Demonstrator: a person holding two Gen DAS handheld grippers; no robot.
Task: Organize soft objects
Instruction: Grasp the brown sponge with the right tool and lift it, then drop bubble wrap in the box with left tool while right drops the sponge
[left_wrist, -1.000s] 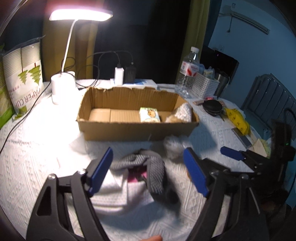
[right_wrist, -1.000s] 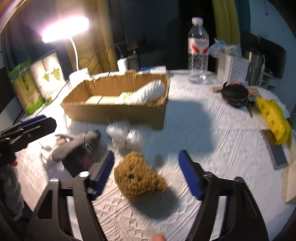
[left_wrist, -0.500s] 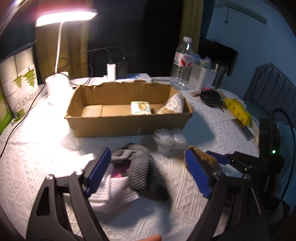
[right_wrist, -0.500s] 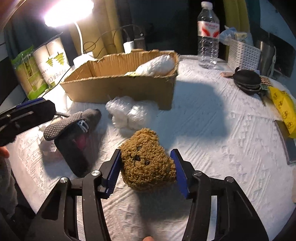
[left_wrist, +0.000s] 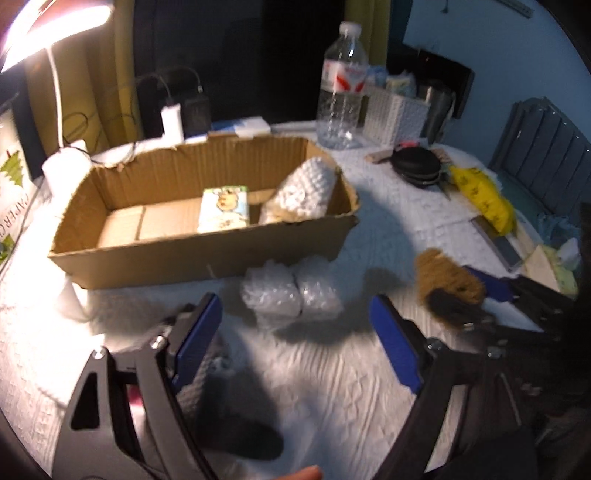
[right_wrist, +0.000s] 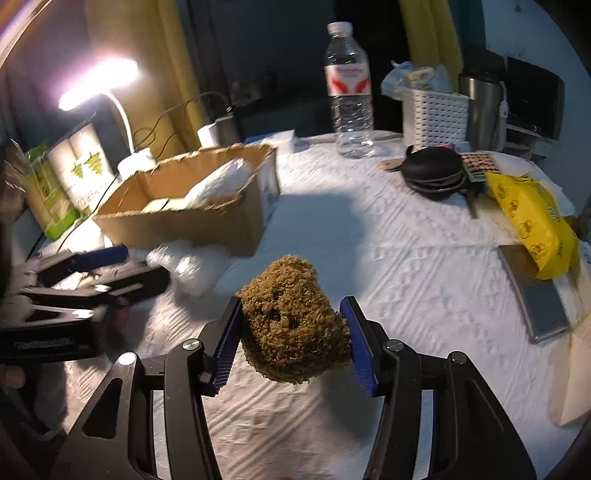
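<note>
Partway through: two items boxed, three remaining outside.

Gripping brown plush toy (right_wrist: 291, 321) in right gripper (right_wrist: 291, 332), lifted; spreading left gripper (left_wrist: 295, 343) wide, holding nothing, over grey knit item (left_wrist: 207, 373) at 7 o'clock; passing bubble-wrap bundle (left_wrist: 290, 295); approaching cardboard box (left_wrist: 207, 254) at 11 o'clock.

I am at a cluttered table (right_wrist: 406, 236) in a home: a desk lamp (right_wrist: 98, 83), a water bottle (right_wrist: 349, 85), a white basket (right_wrist: 434, 114), a radiator (left_wrist: 546, 147), yellow curtains (right_wrist: 173, 62) and chargers (left_wrist: 173, 118) surround me.
</note>
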